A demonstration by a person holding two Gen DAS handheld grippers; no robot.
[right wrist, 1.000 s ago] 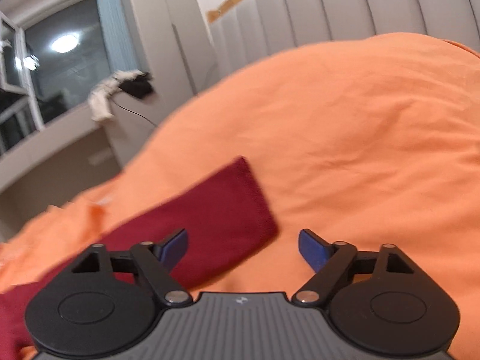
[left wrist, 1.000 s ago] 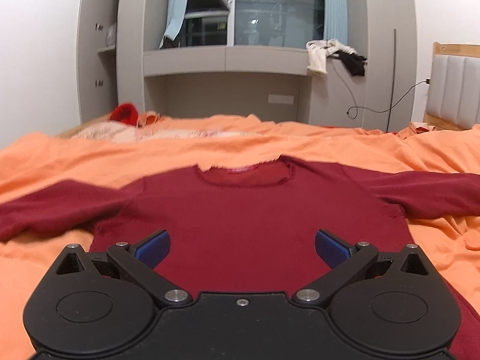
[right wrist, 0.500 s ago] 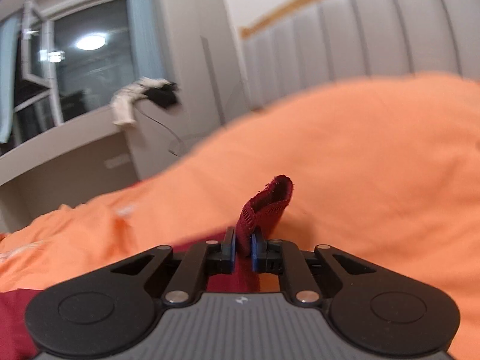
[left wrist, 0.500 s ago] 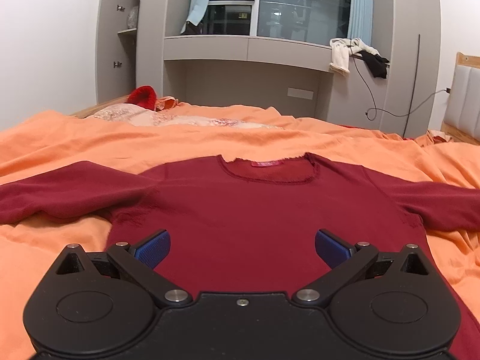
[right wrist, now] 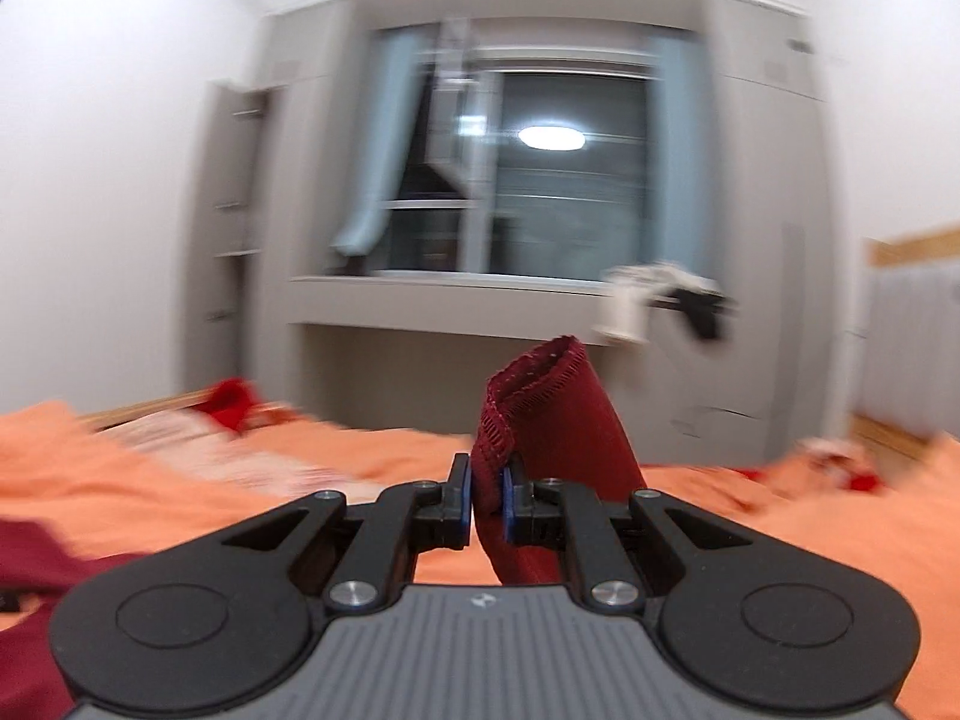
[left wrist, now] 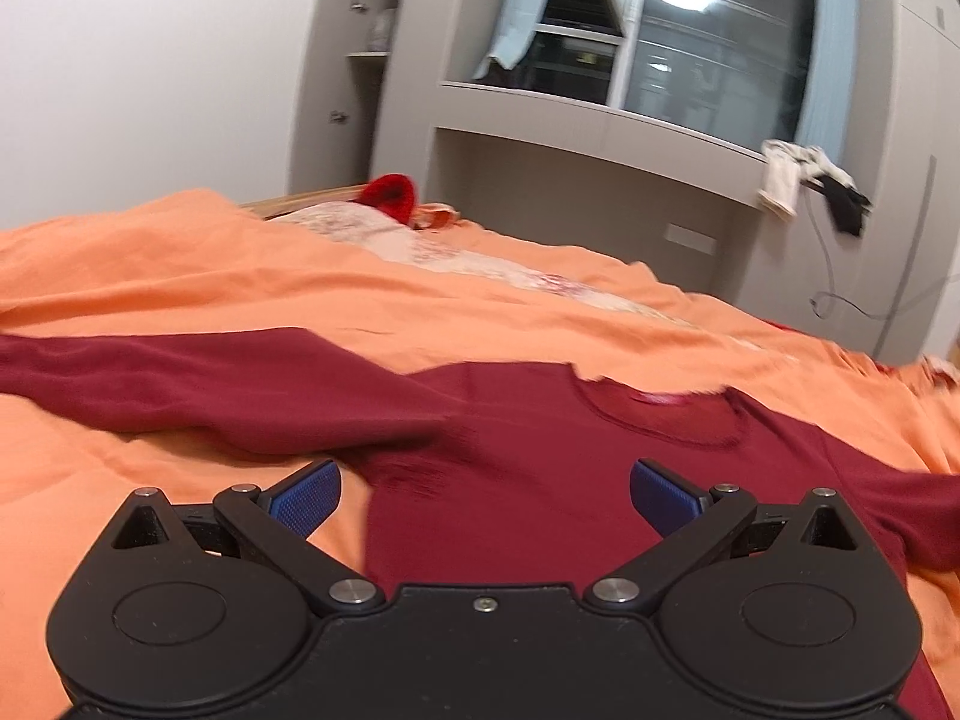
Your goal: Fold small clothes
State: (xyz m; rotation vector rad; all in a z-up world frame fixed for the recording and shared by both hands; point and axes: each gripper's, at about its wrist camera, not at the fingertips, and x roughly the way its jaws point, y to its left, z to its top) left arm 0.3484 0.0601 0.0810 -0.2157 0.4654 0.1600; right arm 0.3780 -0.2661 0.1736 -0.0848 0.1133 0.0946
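The dark red long-sleeved top (left wrist: 540, 480) lies face up and flat on the orange bedspread (left wrist: 180, 276), its neckline (left wrist: 660, 414) toward the window wall and its sleeves running out to either side, so the long axis of the sleeves crosses the body of the garment. One sleeve end is off the bed: the cuff (right wrist: 540, 408) stands up between the pads of the right gripper (right wrist: 486, 501), whose jaws are pressed together on the fabric just below the stitched edge, with the open mouth of the cuff rising above them and the rest of the sleeve dropping away under the tool. The right wrist view is blurred, which fits a hand in motion, and the cuff is held clear of the bedspread. The other sleeve (left wrist: 198, 378) lies spread on the bed, stretching away to the left of the left gripper (left wrist: 483, 492), whose jaws are spread wide with nothing between them; it hovers over the chest of the top, near the armpit of that sleeve. Judging from this, the step in hand is the first sleeve fold: the pinched cuff has to travel across toward the middle of the body, and the right hand is the one placed to do it. The lying sleeve is nearer the left hand and looks like its job afterwards.
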